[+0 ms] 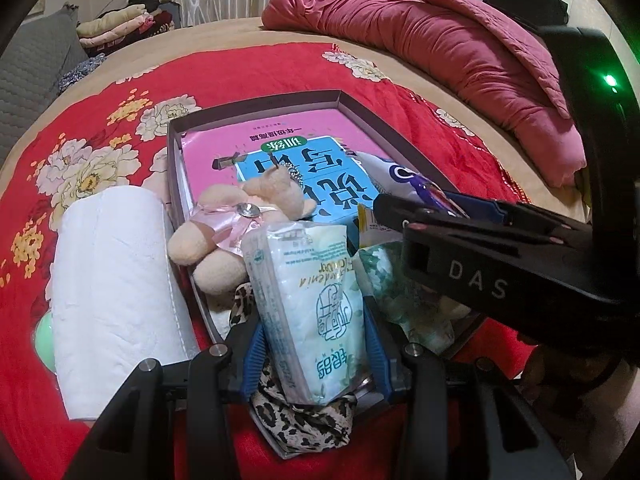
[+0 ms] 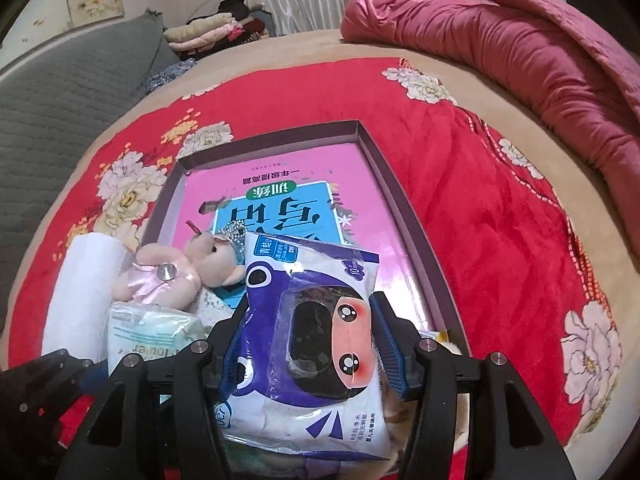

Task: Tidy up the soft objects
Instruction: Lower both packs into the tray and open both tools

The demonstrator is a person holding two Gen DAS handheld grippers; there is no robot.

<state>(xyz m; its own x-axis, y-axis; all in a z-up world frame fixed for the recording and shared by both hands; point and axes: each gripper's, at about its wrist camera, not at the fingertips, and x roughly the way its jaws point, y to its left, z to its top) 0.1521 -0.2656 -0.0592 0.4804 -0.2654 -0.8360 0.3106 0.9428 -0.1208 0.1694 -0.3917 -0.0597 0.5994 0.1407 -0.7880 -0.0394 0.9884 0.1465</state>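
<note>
On the bed's red floral quilt (image 2: 480, 208), the shallow grey cardboard box (image 2: 404, 196) holds a pink book (image 2: 280, 168); over its near end my left tongs (image 1: 312, 344) grip a pale-green tissue pack (image 1: 316, 312), my right tongs (image 2: 310, 344) bracket a purple-and-white wipes packet (image 2: 320, 344), contact unclear.

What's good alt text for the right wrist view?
The right gripper holds a purple-and-white wet wipes pack between its blue pads, over a shallow box containing a pink book on a red floral bedspread. A plush bear and paper towel roll sit to the left.
</note>
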